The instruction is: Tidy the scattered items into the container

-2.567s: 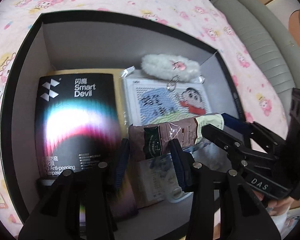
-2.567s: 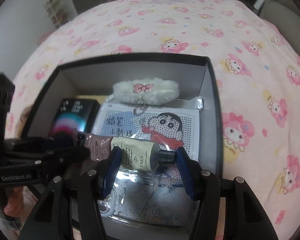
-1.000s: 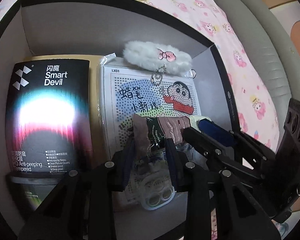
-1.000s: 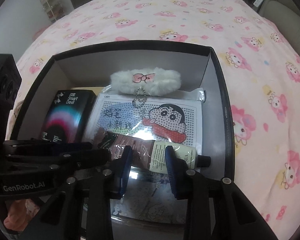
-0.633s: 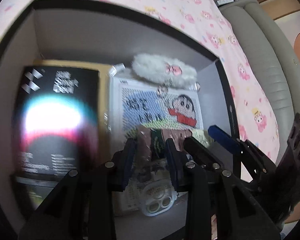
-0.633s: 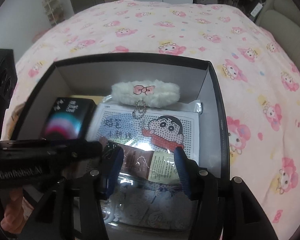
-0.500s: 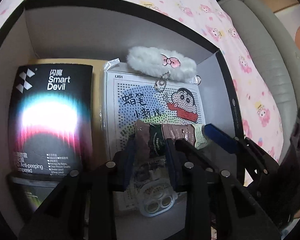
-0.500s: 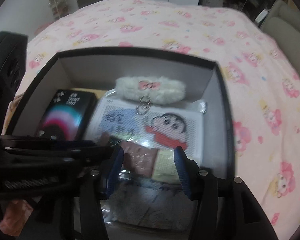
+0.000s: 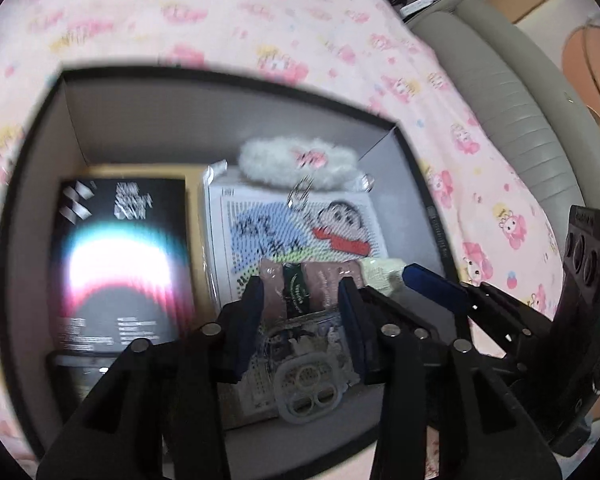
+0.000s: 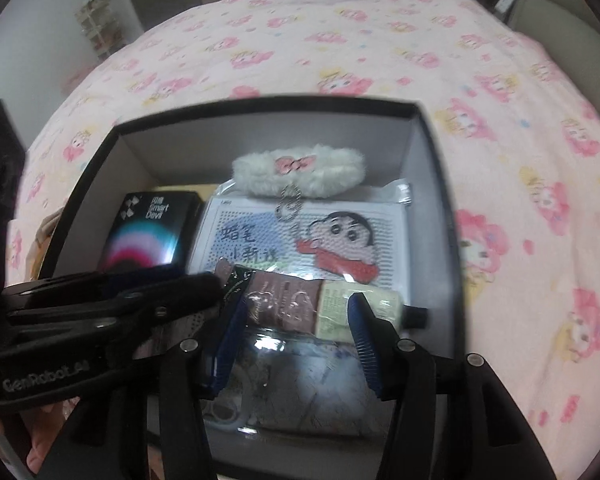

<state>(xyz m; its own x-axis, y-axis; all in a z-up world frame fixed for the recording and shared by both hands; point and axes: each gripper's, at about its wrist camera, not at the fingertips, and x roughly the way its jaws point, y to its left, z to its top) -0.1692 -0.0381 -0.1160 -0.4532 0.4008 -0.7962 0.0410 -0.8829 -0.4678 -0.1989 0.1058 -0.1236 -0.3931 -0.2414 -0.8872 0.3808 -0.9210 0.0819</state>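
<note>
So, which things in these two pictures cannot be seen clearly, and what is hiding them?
- Black box, left wrist view: its text is smeared by motion blur and glare.
- Clear packet, right wrist view: its print is lost behind the right gripper and reflections.
- Tube, left wrist view: whether the left gripper fingers touch it cannot be told.

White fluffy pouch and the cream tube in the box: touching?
Apart. The right wrist view shows the fluffy pouch at the back wall and the tube nearer, with a strip of cartoon card between them.

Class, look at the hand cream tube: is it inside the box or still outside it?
Inside. The tube lies on its side within the black box's walls, resting on the cartoon sheet.
</note>
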